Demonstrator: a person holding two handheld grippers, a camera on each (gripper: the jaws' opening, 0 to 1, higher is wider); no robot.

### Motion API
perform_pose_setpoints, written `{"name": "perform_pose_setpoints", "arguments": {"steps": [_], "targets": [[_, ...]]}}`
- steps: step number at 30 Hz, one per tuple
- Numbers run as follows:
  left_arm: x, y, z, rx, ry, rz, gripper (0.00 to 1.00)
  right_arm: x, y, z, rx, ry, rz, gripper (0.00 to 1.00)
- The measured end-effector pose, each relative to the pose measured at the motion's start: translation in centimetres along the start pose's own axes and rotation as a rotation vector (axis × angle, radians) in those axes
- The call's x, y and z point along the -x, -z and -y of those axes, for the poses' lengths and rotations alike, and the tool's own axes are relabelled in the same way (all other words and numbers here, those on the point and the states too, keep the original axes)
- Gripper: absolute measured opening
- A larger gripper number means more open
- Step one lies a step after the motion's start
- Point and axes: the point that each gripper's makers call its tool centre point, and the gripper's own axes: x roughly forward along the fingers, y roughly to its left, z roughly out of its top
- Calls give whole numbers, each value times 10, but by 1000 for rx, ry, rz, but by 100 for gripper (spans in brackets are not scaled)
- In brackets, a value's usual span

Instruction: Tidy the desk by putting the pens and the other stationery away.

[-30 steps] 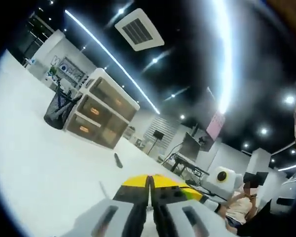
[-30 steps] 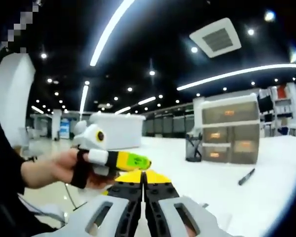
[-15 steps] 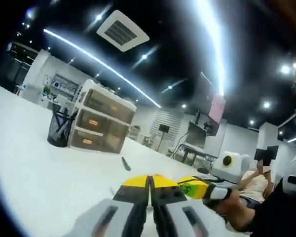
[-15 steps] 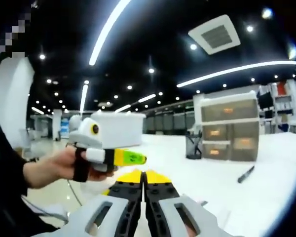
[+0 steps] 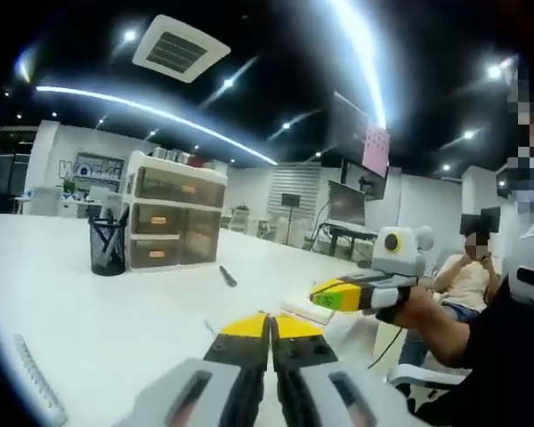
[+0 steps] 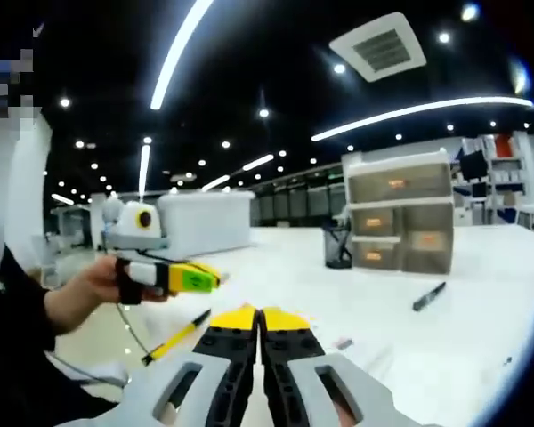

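Stationery lies scattered on the white surface (image 5: 89, 311). A dark pen (image 5: 227, 277) rests flat near the middle of the left gripper view, at about 4 o'clock from the drawer unit (image 5: 173, 222); in the right gripper view the same pen (image 6: 428, 296) lies at about 5 o'clock from that unit (image 6: 400, 222). A yellow pencil (image 6: 176, 336) with a dark tip lies near the surface edge, at 10 o'clock from the right tool (image 6: 259, 322). A small pale item (image 6: 343, 342) sits just beyond that tool's tips; I cannot tell what it is. A ruler (image 5: 36, 382) lies at the lower left of the left gripper view.

The black mesh pen cup (image 5: 108, 246) stands upright just beside the drawer unit, at its 9 o'clock, and holds several pens or pencils that lean against its rim. In the right gripper view the cup (image 6: 338, 245) stands on the same side. The drawer unit has three translucent brownish drawers, all pushed in; their contents are too blurred to tell.

The left tool (image 5: 271, 326) has its yellow-tipped jaws pressed together with nothing between them. The right tool is likewise closed and empty. Each tool also appears in the other's view, held in a hand (image 5: 423, 311) above the surface.
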Motion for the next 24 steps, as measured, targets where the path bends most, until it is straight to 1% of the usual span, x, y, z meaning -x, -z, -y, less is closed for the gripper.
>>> {"name": "perform_pose_setpoints", "arguments": {"steps": [3,7,12,15,17,20,24], "targets": [[10,1,-3,4,-11,-1,3,11,0,9,-3,15,-7,0],[24,2,-12,2,-29,-7,4,23,2,15,-9,31,-15,0],[37,3,-15,-4,-31,-7,7,37,6,23,3,63,-34,4],[43,3,-16,-2,-27,-4,14,46,7,28,7,77,-40,6],[47,4,-15,-16,-30,-11,17,52,8,32,6,86,-44,8],[55,9,-15,-42,-36,-35,23,62,9,37,7,100,-50,11],[63,9,-15,-58,-45,-37,33,72,10,43,4,113,-54,14]]}}
